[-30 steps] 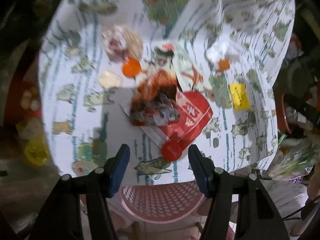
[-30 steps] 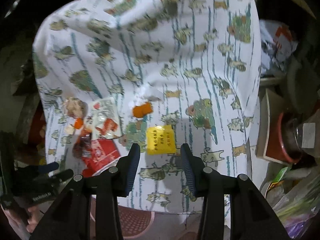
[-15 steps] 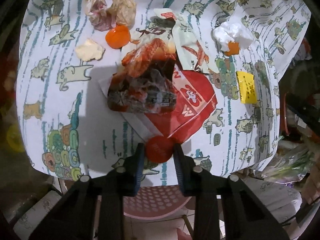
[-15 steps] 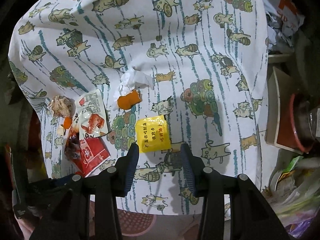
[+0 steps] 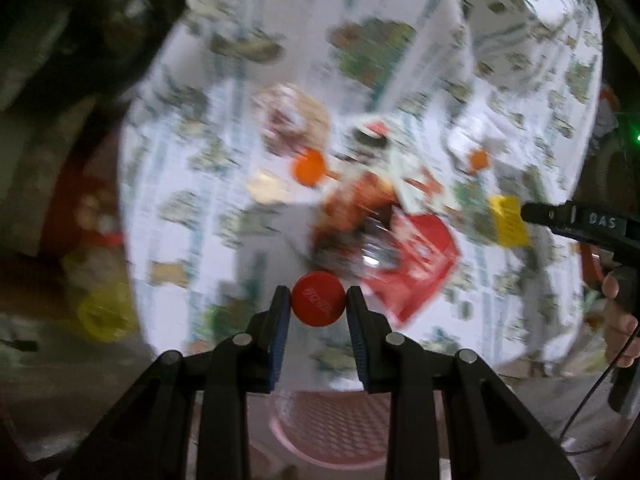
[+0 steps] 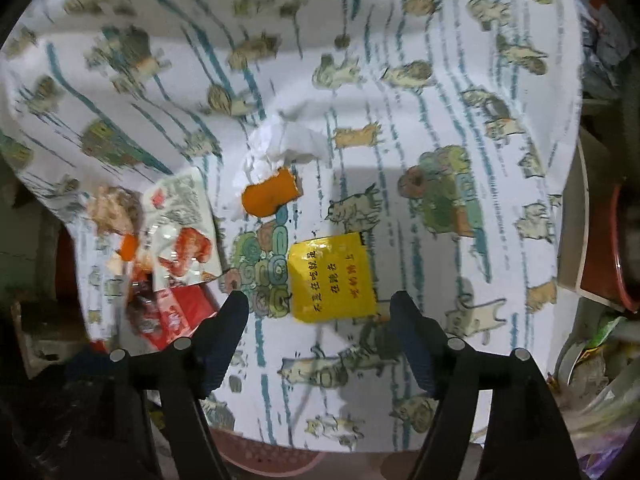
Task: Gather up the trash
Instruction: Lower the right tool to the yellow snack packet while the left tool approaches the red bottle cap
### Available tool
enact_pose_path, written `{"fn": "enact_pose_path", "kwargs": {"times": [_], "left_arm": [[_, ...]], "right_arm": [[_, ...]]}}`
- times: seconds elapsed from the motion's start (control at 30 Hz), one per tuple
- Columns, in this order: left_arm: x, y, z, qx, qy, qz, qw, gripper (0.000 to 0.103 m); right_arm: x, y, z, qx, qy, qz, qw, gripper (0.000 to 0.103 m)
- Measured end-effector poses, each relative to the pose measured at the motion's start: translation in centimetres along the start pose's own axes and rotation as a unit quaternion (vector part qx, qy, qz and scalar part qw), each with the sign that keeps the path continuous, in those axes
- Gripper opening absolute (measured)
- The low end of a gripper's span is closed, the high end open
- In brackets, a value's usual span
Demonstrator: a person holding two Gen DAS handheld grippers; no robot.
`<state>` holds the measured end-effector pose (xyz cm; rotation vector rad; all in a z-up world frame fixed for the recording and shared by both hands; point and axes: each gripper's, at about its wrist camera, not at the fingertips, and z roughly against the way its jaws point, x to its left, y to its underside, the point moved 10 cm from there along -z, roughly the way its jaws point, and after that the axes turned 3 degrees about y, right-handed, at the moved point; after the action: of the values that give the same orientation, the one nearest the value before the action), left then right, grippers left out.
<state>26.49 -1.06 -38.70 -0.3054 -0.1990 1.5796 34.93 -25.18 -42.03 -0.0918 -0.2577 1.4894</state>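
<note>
My left gripper is shut on a red bottle cap and holds it above the near edge of the cartoon-print tablecloth. Behind it lie a red wrapper, a crumpled dark snack bag and an orange cap. My right gripper is open, just in front of a yellow packet. Beyond that lie an orange peel and a white tissue. The right gripper's side shows in the left wrist view.
A white shrimp-print wrapper and a crumpled pinkish paper ball lie at the left. A pink plastic stool stands below the table edge. Clutter and a red bowl sit at the right of the table.
My left gripper has closed on the red bottle cap and lifted it off the table, pulling back. My right gripper has moved closer to the yellow packet and opened wider.
</note>
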Motion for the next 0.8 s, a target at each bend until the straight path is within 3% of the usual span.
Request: {"fn": "enact_pose_path", "kwargs": {"times": [0.13, 0.27, 0.37, 0.63, 0.67, 0.7, 0.8], "left_arm": [[2.0, -0.6, 0.8, -0.029, -0.042, -0.009, 0.9987, 0.027], [3.0, -0.3, 1.5, -0.030, -0.020, 0.005, 0.9993, 0.027], [2.9, -0.5, 2.4, -0.045, -0.019, -0.002, 0.9988, 0.027], [3.3, -0.4, 3.3, -0.053, -0.025, 0.008, 0.9982, 0.027], [3.5, -0.4, 3.3, -0.055, -0.028, 0.008, 0.9981, 0.027], [3.6, -0.4, 3.4, -0.057, -0.030, 0.008, 0.9979, 0.027], [3.7, -0.4, 3.9, -0.063, -0.028, 0.009, 0.9976, 0.027]], "right_arm": [[0.0, -0.5, -2.5, 0.011, 0.068, 0.020, 0.997, 0.075], [-0.4, -0.5, -4.2, 0.029, 0.069, 0.002, 0.997, 0.074], [-0.8, -0.9, -4.4, 0.020, 0.087, 0.007, 0.996, 0.070], [0.2, -0.8, -3.5, 0.014, 0.086, 0.038, 0.995, 0.042], [0.2, -0.7, -3.1, 0.010, 0.087, 0.036, 0.996, 0.033], [0.6, -0.6, -3.2, 0.008, 0.084, 0.035, 0.996, 0.016], [0.9, -0.2, -2.1, 0.000, 0.057, 0.025, 0.998, 0.014]]}}
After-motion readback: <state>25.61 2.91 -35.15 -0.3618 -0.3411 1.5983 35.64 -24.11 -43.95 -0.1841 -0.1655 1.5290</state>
